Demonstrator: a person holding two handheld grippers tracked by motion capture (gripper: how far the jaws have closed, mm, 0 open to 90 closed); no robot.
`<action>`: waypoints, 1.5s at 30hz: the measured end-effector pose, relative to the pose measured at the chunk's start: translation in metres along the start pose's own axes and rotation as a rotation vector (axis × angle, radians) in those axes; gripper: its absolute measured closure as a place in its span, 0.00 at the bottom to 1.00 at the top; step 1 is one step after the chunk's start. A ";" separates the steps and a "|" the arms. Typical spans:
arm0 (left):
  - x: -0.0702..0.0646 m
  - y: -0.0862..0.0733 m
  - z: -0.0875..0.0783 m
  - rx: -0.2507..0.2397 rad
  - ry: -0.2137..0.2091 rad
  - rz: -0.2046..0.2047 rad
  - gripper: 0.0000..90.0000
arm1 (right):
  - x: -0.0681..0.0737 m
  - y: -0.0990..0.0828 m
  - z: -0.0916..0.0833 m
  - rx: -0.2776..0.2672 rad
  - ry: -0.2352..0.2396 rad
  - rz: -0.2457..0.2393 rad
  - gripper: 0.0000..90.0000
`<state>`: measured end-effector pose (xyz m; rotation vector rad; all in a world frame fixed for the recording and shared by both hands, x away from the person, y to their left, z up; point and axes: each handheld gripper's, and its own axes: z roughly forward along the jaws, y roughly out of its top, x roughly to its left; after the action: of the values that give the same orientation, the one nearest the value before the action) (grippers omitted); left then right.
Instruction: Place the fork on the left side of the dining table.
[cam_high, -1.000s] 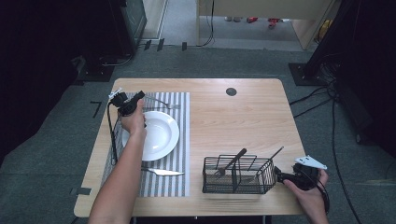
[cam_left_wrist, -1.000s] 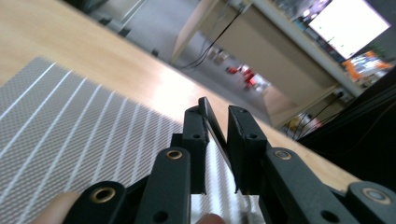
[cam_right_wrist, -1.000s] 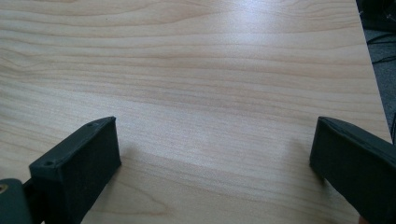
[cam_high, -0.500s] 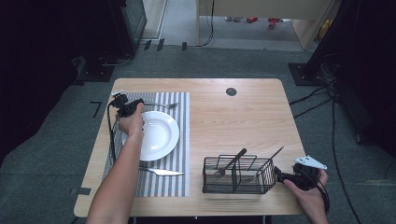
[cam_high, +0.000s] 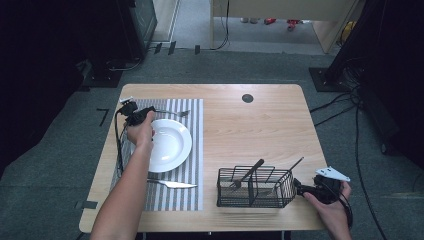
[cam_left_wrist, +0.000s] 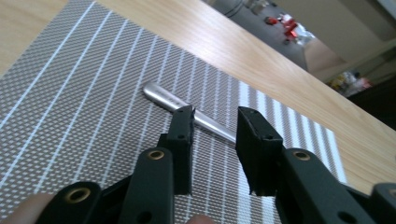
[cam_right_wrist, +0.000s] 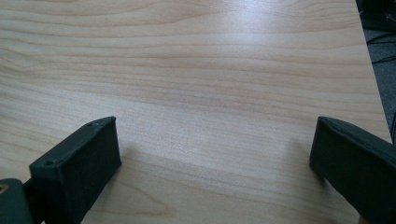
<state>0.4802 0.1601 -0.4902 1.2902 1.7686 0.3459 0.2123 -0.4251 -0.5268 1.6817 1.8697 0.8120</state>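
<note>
The landmark is the white plate (cam_high: 169, 145), which sits on a striped mat (cam_high: 192, 190) on the wooden table (cam_high: 250, 125).

Nearest to the person, on the mat just in front of the plate, lies a butter knife (cam_high: 172, 184). Off to the right of the plate, near the table's front edge, stands a black wire basket (cam_high: 255, 189) with a fork (cam_high: 245, 176) and another long tool leaning inside it. The right gripper (cam_high: 306, 189) is just beside the basket's right end. Its fingers (cam_right_wrist: 77, 161) are spread wide over bare wood, holding nothing.

At the plate's left rim is the left hand (cam_high: 141, 131) with the left gripper (cam_left_wrist: 212, 130). Its fingers (cam_left_wrist: 180, 135) are a small way apart, with a silver handle (cam_left_wrist: 187, 109) on the mat lying past the gap, and they hold nothing.

Just behind the plate, a fork (cam_high: 172, 113) lies flat on the mat. Farther back and to the right is a dark round hole (cam_high: 247, 98) in the table.
</note>
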 end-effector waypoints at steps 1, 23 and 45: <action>-0.001 0.000 -0.004 -0.021 -0.028 0.032 0.71 | 0.000 0.000 0.000 0.000 0.000 0.000 0.02; -0.011 -0.004 -0.048 -0.080 -0.106 0.298 0.23 | 0.000 0.000 0.000 0.000 0.000 0.000 0.02; -0.019 -0.035 -0.105 -0.095 -0.130 0.447 0.11 | 0.000 0.000 0.000 0.000 0.000 0.000 0.02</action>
<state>0.3774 0.1568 -0.4449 1.5963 1.3301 0.5743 0.2123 -0.4251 -0.5268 1.6817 1.8697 0.8116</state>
